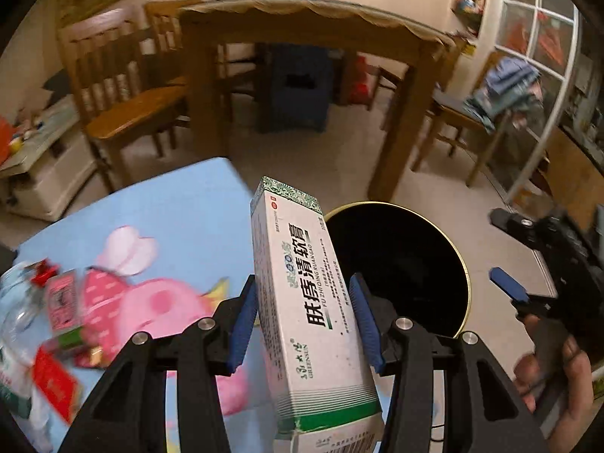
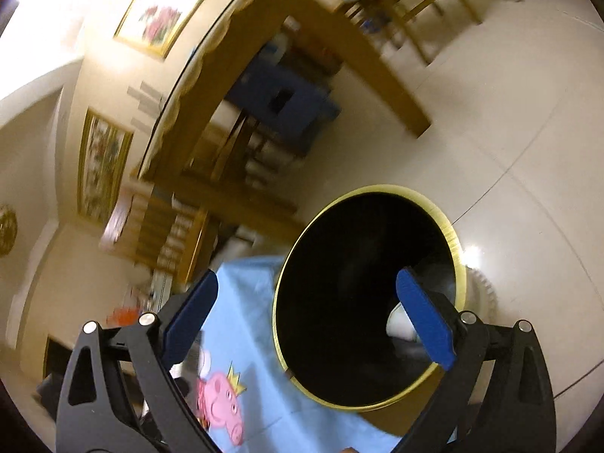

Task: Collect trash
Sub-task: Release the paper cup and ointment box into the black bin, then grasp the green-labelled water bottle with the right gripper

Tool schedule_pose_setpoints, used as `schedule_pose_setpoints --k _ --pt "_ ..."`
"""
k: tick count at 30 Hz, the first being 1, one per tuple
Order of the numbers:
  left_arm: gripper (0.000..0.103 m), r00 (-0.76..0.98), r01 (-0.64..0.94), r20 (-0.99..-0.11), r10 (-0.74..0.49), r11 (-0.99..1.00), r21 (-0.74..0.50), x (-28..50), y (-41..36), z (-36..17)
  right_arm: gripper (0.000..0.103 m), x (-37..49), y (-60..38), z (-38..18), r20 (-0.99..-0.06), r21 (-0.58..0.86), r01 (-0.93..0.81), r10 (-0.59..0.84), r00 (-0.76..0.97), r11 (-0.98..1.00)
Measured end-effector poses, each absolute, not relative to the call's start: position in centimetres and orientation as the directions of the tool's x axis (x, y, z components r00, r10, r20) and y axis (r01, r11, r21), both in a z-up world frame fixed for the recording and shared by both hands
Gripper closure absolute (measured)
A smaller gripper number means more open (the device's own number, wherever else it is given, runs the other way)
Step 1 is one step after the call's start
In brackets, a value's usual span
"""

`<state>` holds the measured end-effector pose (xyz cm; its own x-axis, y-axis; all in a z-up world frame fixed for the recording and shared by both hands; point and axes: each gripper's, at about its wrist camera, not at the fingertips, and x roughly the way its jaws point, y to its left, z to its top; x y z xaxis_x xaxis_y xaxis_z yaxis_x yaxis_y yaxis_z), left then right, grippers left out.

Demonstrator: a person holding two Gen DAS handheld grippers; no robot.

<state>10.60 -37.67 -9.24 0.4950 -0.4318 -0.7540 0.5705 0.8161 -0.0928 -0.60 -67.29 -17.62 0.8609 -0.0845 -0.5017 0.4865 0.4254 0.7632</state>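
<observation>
Left gripper (image 1: 304,319) clamps a white-and-green ointment box (image 1: 307,302) between its blue pads, the box standing tilted above the edge of a blue cartoon-print tablecloth (image 1: 170,207). Just beyond and right of it gapes a black trash bin (image 1: 411,264) with a gold rim. Blurred bottle and red wrappers (image 1: 49,339) lie to its left. Right gripper (image 2: 309,321) hangs empty, jaws wide apart, over the bin's mouth. Wooden table (image 1: 302,34) and chairs stand farther off.

left wrist view looks down along its jaws from close above the bench (image 1: 170,204) edge toward the bin (image 1: 415,264). right wrist view, rolled sideways, hangs nearer over the same bin (image 2: 377,196). both share bin, bench cloth and dining table (image 1: 302,19).
</observation>
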Motion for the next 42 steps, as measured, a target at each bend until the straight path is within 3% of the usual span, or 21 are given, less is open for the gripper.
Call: schedule_pose_setpoints --k 6,7,9,16,21,26,31,35,39,42 --pt "0.05 0.433 0.666 -0.769 -0.47 0.742 -0.079 10.8 -44.5 -10.4 0.008 -5.4 -70.2 -16.9 -0.462 0.786 0.504 -0.201 0.864 0.357" --pt "0.032 0.438 0.677 -0.774 -0.458 0.734 -0.051 10.7 -45.5 -10.6 0.008 -5.8 -70.4 -16.7 -0.458 0.782 0.504 -0.209 0.864 0.367" --pt "0.018 0.465 0.684 -0.773 -0.432 0.73 0.004 10.6 -46.5 -11.1 0.008 -6.3 -70.2 -16.1 -0.457 0.768 0.511 -0.229 0.859 0.385" --pt "0.017 0.43 0.696 -0.806 -0.408 0.718 0.008 10.9 -45.6 -12.9 0.007 -6.2 -69.5 -14.2 -0.467 0.703 0.551 -0.294 0.834 0.45" --pt "0.009 0.429 0.637 -0.809 -0.401 0.77 -0.044 10.9 -39.7 -12.2 0.006 -3.5 -66.4 -12.2 -0.499 0.584 0.578 -0.31 0.809 0.57" --pt "0.007 0.52 0.57 -0.762 -0.386 0.821 -0.027 9.0 -30.8 -10.3 0.006 0.7 -60.8 -10.9 -0.53 0.426 0.551 -0.296 0.795 0.718" --pt "0.007 0.62 0.481 -0.723 -0.304 0.876 0.044 7.4 -21.8 -9.1 0.006 5.2 -53.9 -11.5 -0.58 0.319 0.457 -0.21 0.787 0.83" --pt "0.007 0.712 0.353 -0.673 -0.201 0.931 0.095 6.9 -13.1 -8.1 0.006 7.8 -46.7 -12.1 -0.624 0.348 0.341 -0.055 0.779 0.873" --pt "0.006 0.76 0.177 -0.649 -0.032 0.971 0.159 8.0 -4.5 -8.5 0.006 10.5 -36.8 -14.0 -0.616 0.56 0.104 0.33 0.715 0.822" --pt "0.007 0.755 0.046 -0.655 0.046 0.991 0.124 9.8 2.9 -9.0 0.008 13.2 -29.1 -14.2 -0.589 0.645 -0.06 0.545 0.596 0.762"
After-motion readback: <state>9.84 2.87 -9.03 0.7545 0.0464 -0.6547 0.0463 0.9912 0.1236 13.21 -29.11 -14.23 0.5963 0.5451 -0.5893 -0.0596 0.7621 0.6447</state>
